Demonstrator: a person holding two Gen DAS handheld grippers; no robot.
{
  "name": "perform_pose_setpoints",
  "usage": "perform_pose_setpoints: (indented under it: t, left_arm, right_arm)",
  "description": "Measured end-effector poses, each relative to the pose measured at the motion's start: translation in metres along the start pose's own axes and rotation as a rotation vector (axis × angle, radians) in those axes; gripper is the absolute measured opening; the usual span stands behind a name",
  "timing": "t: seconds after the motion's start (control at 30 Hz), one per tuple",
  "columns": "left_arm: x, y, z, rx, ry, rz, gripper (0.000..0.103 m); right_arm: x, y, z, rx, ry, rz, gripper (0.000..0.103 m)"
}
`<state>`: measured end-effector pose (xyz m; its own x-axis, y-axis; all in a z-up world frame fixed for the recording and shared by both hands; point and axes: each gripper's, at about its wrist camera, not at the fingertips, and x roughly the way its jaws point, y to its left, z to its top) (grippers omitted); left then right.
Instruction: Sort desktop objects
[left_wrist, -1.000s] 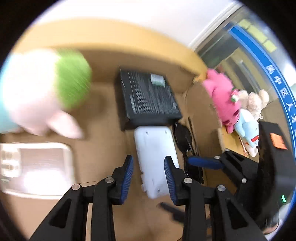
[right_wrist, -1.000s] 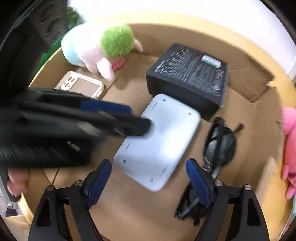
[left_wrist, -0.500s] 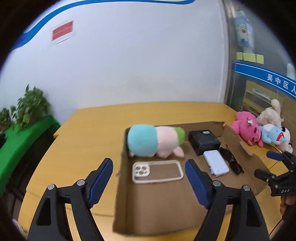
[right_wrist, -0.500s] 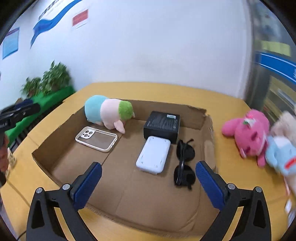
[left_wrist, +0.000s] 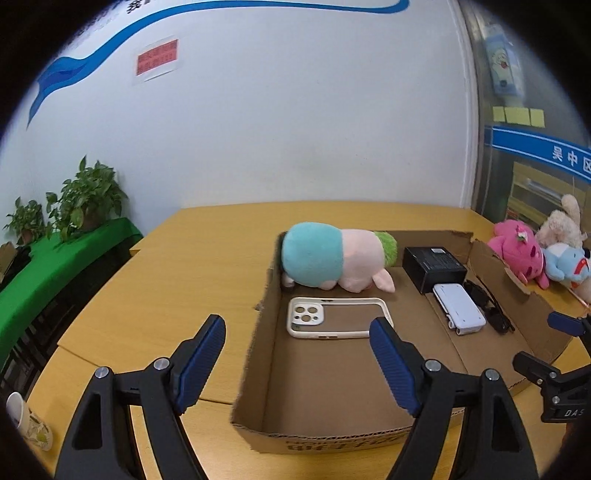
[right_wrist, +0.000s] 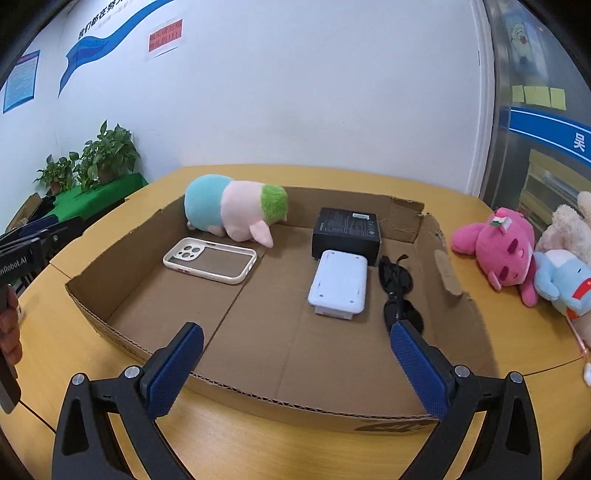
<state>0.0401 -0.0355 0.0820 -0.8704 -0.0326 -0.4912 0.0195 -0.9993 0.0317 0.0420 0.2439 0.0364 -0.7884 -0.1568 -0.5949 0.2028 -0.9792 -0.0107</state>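
A shallow cardboard box (right_wrist: 258, 400) (left_wrist: 258, 365) lies on the yellow table. In it are a teal, pink and green plush (right_wrist: 236, 206) (left_wrist: 332, 260), a white phone case (right_wrist: 210, 260) (left_wrist: 338, 317), a black box (right_wrist: 347, 229) (left_wrist: 432, 264), a white device (right_wrist: 340, 288) (left_wrist: 460, 308) and black sunglasses (right_wrist: 397, 291) (left_wrist: 487, 306). My left gripper (left_wrist: 299, 362) is open and empty above the box's left front corner. My right gripper (right_wrist: 295, 369) is open and empty above the box's front wall.
A pink plush (right_wrist: 498, 251) (left_wrist: 517, 253), a blue plush (right_wrist: 565, 280) and a beige plush (right_wrist: 569, 225) lie on the table right of the box. Potted plants (right_wrist: 99, 155) stand at the far left. A paper cup (left_wrist: 26, 421) sits at the table's left edge.
Both grippers have pulled up and back out of the box, from close over the white device to the box's front. The left jaws have opened wide.
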Motion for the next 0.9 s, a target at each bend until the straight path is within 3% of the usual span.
perform_pose_setpoints:
  t: [0.13, 0.43, 0.57, 0.7, 0.9]
  left_arm:
    - [0.019, -0.011, -0.007, -0.011, 0.027, -0.033, 0.08]
    - [0.061, -0.037, -0.044, 0.01, 0.082, -0.013, 0.08]
    - [0.059, -0.042, -0.05, 0.02, -0.004, 0.028, 0.085]
    - [0.068, -0.042, -0.046, 0.019, 0.012, 0.035, 0.092]
    - [0.075, -0.042, -0.047, 0.016, 0.022, 0.042, 0.093]
  right_arm:
    - [0.011, -0.002, -0.012, 0.016, -0.018, -0.018, 0.103]
    - [0.018, -0.029, -0.036, 0.094, -0.096, -0.034, 0.103]
    - [0.016, -0.027, -0.039, 0.084, -0.148, -0.049, 0.103]
    - [0.015, -0.026, -0.038, 0.088, -0.144, -0.054, 0.103]
    - [0.016, -0.026, -0.038, 0.087, -0.144, -0.053, 0.103]
